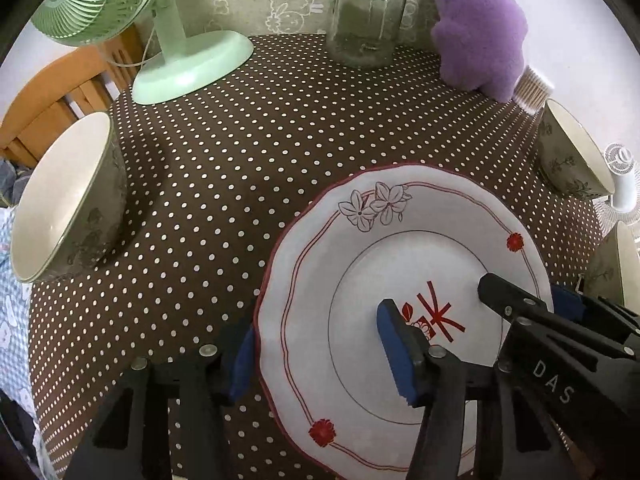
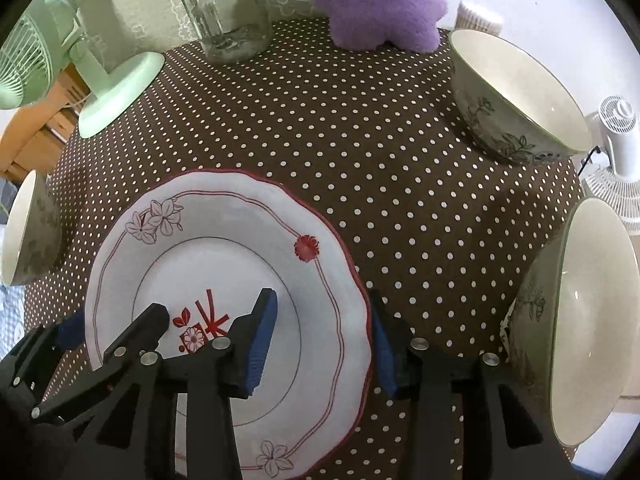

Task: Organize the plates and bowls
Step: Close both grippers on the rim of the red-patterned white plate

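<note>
Now both sets of fingers straddle opposite edges of one white plate (image 1: 404,280) with a red scalloped rim, which lies flat on the brown polka-dot surface (image 1: 240,160). The left gripper (image 1: 320,360) is about half open, one blue-padded finger outside the plate's left rim and the other over its centre. The right gripper (image 2: 324,344) is likewise about half open, one pad over the plate's centre, the other just beyond its right rim. Neither pair visibly presses on the plate, so it seems held by nothing.

Three cream bowls with leaf patterns stand around the plate: one (image 1: 64,200) well to its left, one (image 2: 516,104) beyond it to the right, one (image 2: 580,320) near its right side. Behind the plate stand a green fan (image 1: 160,32), a glass jar (image 1: 368,12) and a purple plush toy (image 1: 480,28).

The step in hand looks like seizing the plate by both rims. Next, each pair probably needs to close on its rim evenly before lifting.
</note>
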`<state>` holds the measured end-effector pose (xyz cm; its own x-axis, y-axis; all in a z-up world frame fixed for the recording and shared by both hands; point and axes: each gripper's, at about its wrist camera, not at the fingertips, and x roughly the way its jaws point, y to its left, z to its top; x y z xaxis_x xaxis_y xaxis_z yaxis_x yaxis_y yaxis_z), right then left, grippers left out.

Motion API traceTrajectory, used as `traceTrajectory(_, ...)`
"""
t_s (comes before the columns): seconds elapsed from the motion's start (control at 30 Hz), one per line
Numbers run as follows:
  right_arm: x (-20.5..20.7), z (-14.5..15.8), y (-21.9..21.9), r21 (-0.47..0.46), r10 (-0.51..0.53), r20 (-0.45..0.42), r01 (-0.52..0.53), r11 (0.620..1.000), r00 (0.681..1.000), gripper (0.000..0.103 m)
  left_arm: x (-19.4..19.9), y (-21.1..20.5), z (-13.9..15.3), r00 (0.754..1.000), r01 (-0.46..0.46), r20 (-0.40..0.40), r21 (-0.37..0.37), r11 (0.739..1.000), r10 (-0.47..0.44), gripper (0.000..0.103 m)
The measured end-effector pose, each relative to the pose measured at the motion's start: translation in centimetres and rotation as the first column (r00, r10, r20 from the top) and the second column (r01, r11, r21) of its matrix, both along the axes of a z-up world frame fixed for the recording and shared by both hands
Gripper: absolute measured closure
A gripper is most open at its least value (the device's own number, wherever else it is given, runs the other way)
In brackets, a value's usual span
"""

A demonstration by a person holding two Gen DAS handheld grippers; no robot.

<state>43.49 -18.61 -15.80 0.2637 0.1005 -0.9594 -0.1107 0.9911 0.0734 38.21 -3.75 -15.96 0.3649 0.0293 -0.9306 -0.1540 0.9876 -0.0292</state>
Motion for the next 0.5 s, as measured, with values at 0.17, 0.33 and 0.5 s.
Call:
traceTrajectory(0.17, -1.1, 0.3, -0.1, -0.003, -0.001, -0.009, 0.001, 1.0, 1.0, 0.054, -1.2, -1.0, 1.1, 1.0, 0.019, 0.023, 0.037, 0.999, -0.019, 0.048)
traceTrajectory(0.33, -2.9, 0.7, -0.3, 0.008, -0.002, -0.02, 0.002, 1.0, 1.0, 0.054, -2.8, -1.7, 2.1, 0.999, 0.04, 0.029, 0.073, 0.997, -0.042, 0.048)
traceTrajectory(0.5, -4.8, 2.0, -0.6, 0.017, -0.007, -0.008, 0.007, 1.0, 1.0, 0.054, -4.4, -1.9, 3.3, 0.999, 0.036, 0.032, 0.069, 0.997, -0.039, 0.048)
